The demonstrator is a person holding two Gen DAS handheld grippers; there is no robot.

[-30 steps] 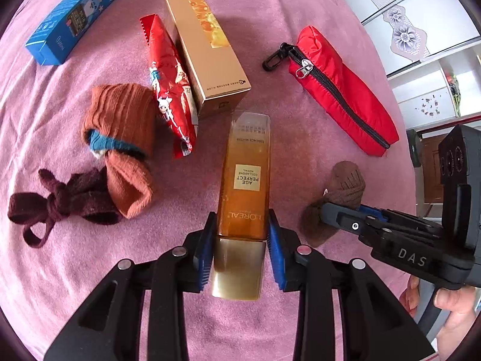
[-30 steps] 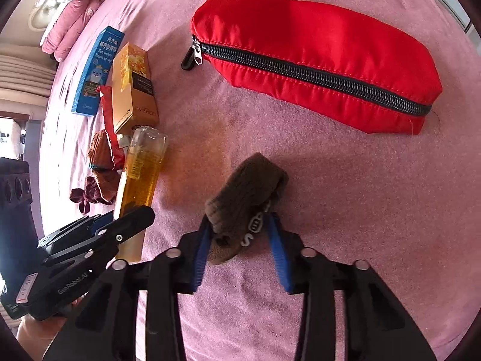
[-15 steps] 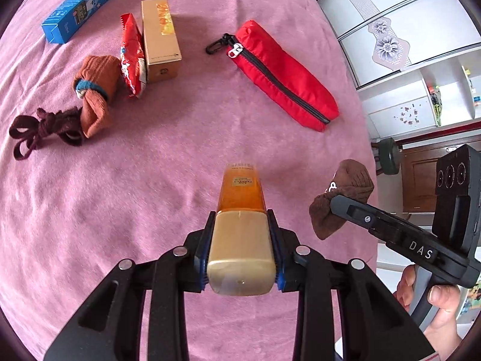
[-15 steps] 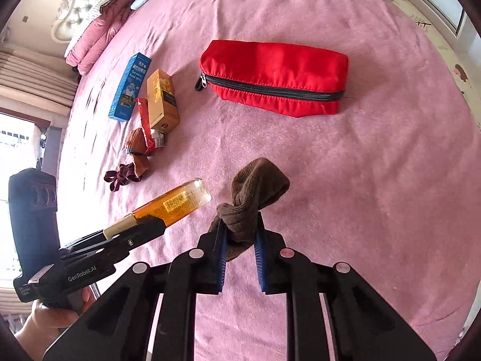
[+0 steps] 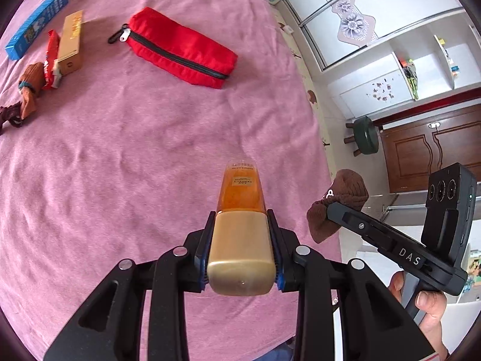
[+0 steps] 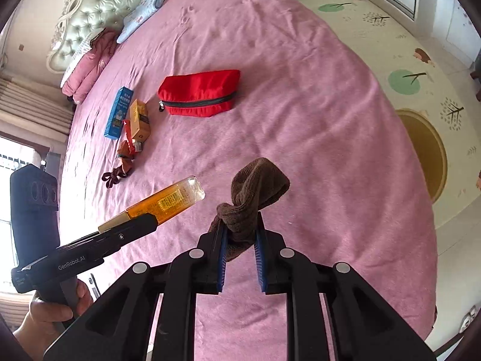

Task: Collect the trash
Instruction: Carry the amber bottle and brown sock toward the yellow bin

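Observation:
My left gripper (image 5: 240, 249) is shut on an amber bottle with a gold cap (image 5: 241, 198) and holds it high above the pink bed; it also shows in the right wrist view (image 6: 168, 201). My right gripper (image 6: 240, 255) is shut on a brown sock (image 6: 255, 186), also lifted; the sock shows in the left wrist view (image 5: 336, 201). On the bed lie a gold box (image 5: 70, 45), a red snack wrapper (image 5: 49, 57), a blue box (image 5: 36, 22), an orange sock (image 5: 30, 90) and a dark tied sock (image 6: 114, 176).
A red zip pouch (image 5: 180, 48) lies on the pink bedspread (image 5: 120, 150). Pillows and a tufted headboard (image 6: 99, 3) stand at the far end. The bed's edge drops to a patterned floor mat (image 6: 421, 90) on the right. A green stool (image 5: 365, 135) stands by wardrobes.
Both grippers have risen and pulled back from the bed, carrying the bottle and the brown sock. The items on the bed look smaller and farther away.

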